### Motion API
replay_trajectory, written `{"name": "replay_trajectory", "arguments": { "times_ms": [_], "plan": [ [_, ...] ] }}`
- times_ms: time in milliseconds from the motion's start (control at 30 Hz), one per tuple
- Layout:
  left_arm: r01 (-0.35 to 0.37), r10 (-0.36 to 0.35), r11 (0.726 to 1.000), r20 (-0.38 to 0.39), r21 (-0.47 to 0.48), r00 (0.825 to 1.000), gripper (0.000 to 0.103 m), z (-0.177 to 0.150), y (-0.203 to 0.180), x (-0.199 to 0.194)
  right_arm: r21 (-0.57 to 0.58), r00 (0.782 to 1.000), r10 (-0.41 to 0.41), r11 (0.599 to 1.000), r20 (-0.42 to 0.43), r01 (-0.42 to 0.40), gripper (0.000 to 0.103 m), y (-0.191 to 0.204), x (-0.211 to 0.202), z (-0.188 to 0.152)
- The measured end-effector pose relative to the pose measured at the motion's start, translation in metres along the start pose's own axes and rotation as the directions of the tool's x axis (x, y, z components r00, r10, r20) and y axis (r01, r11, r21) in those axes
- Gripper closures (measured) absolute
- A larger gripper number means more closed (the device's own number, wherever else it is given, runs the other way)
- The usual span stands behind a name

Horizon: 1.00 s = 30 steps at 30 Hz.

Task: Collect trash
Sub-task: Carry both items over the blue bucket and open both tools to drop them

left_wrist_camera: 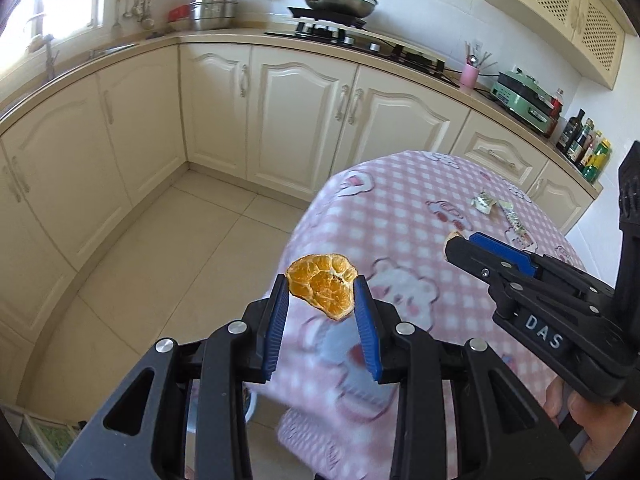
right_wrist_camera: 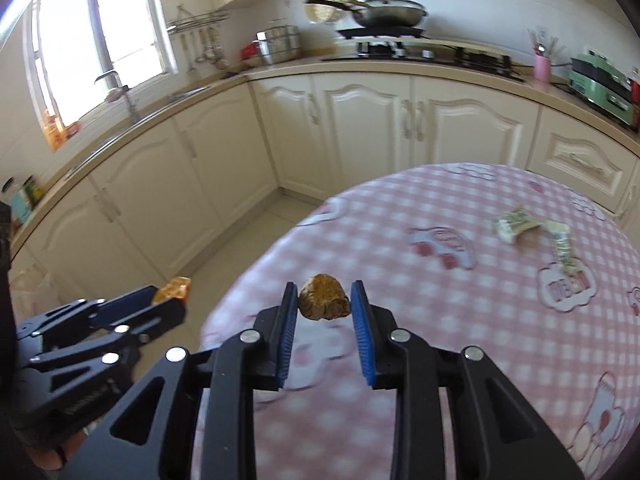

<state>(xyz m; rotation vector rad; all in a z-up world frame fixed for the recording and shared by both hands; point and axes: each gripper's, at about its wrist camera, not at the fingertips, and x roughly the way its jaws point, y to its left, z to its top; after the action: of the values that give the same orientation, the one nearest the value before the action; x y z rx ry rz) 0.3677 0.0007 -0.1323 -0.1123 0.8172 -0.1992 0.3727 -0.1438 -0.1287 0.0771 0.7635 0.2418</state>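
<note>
Round desk (right_wrist_camera: 440,320) under pink checked cartoon cloth, cream kitchen cabinets (left_wrist_camera: 300,120) behind; left tongs (left_wrist_camera: 322,294) clamp orange peel (left_wrist_camera: 324,290), right tongs (right_wrist_camera: 325,304) clamp brown peel piece (right_wrist_camera: 325,297).

A home kitchen: cream cabinets (left_wrist_camera: 304,120), gas stove (left_wrist_camera: 340,32) with pan (left_wrist_camera: 340,0), sink (right_wrist_camera: 120,120).

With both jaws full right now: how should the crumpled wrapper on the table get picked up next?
Grip the crumpled wrapper across its bunched, raised left end, coming from above with the jaws straddling the fold. That end stands up off the tablecloth; the thin strip trailing right lies flat and probably offers little to pinch.
</note>
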Motion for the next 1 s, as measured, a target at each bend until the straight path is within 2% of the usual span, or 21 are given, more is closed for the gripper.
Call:
{"name": "replay_trajectory", "arguments": {
  "times_ms": [233,500,733,1000],
  "plan": [
    [-0.072,0.072,0.994,-0.002,-0.083,0.997,0.072,-0.03,0.071,-0.032,-0.061,0.993,0.115,0.991,-0.029,-0.117,0.076,0.09,0.005,-0.018],
    [-0.135,0.13,0.976,-0.041,-0.173,0.991,0.072,-0.058,0.138,-0.04,-0.113,0.973,0.2,0.97,-0.117,-0.213,0.076,0.173,0.039,-0.04],
    [-0.175,0.164,0.96,-0.068,-0.219,0.984,0.072,-0.065,0.171,-0.032,-0.131,0.964,0.217,0.962,-0.156,-0.238,0.076,0.212,0.07,-0.049],
    [-0.189,0.17,0.953,-0.098,-0.238,0.981,0.072,-0.07,0.188,-0.019,-0.112,0.964,0.217,0.965,-0.153,-0.235,0.068,0.216,0.093,-0.046]
  ]
}}
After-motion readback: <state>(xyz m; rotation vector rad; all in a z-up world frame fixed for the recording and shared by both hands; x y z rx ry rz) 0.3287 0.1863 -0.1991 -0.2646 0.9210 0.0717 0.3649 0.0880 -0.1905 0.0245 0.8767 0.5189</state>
